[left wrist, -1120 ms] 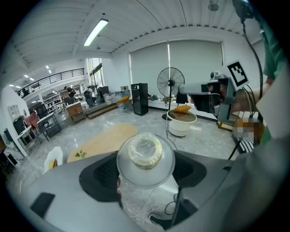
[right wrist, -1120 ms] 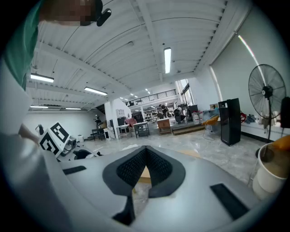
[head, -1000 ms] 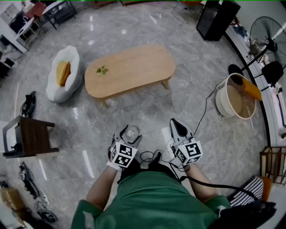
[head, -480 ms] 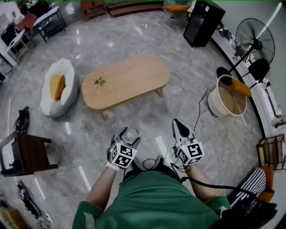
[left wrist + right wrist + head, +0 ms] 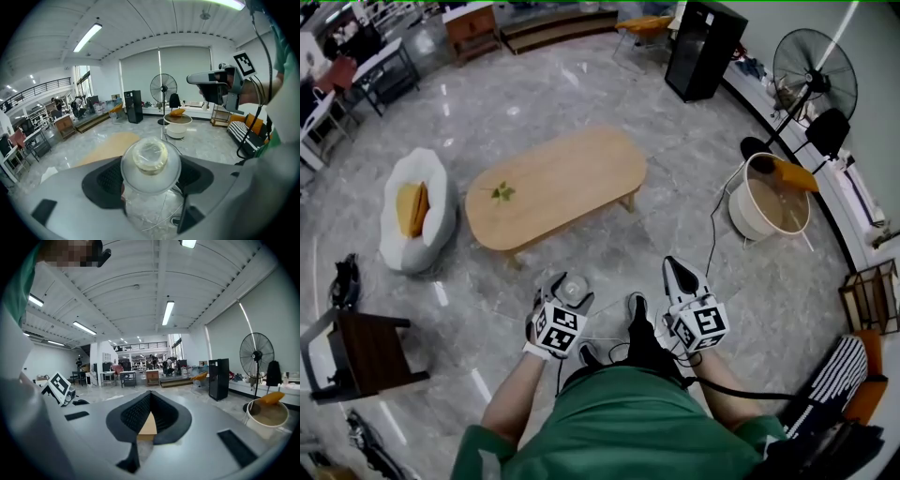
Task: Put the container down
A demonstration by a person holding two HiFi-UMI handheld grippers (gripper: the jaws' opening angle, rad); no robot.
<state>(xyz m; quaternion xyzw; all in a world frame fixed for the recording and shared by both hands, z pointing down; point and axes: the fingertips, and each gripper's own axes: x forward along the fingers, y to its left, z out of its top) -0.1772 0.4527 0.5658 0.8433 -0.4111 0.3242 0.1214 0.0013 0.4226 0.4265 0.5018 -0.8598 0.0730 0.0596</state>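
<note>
Left claw (image 5: 566, 283) (image 5: 150, 177): clenched on the container, its black ribbed pads pressing the clear sides from either side.
Container (image 5: 573, 288) (image 5: 150, 161): round, of transparent plastic, with a domed clear lid that carries a raised, cloudy yellowish round cap; held in the air over the floor in front of the person, well apart from the tabletop.
Right claw (image 5: 677, 275) (image 5: 149, 412): closed to a point with nothing gripped; the dark ribbed pads meet at their tips, and a narrow wedge of wood colour shows through behind them.
Marker cubes: white with black square patterns, one on the back of each claw.
Tabletop (image 5: 555, 185): a long oval of pale smooth wood on short legs, bearing a small green sprig (image 5: 502, 192).
Floor (image 5: 581, 94): grey veined stone, polished, with bright lamp reflections.
Armchair (image 5: 412, 212): white, rounded and padded, with a yellow cushion.
Tub (image 5: 767, 199): round and white-walled, beside a black standing fan (image 5: 814, 62).
</note>
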